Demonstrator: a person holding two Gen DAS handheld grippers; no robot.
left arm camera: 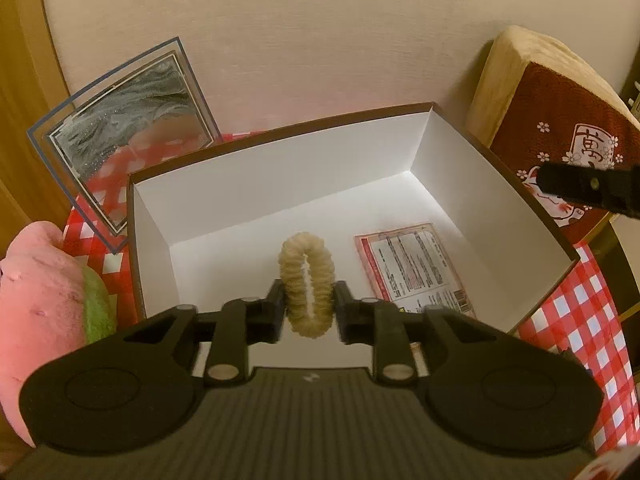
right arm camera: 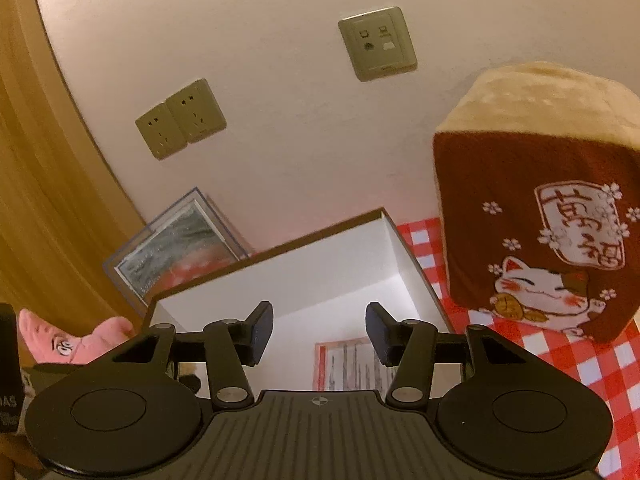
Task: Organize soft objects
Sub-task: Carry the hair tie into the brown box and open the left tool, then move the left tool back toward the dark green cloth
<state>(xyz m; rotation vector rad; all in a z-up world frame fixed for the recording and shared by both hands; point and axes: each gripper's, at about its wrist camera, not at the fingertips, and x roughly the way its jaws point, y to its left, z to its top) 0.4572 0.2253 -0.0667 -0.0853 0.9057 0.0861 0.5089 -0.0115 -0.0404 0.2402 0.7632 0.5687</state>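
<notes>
My left gripper point(left arm camera: 308, 306) hangs over the open white box point(left arm camera: 280, 184), its pads against a fuzzy cream ring point(left arm camera: 307, 284); how firmly, I can't tell. My right gripper point(right arm camera: 320, 330) gapes empty, hiding most of the leaflet point(right arm camera: 344, 364) below.
</notes>
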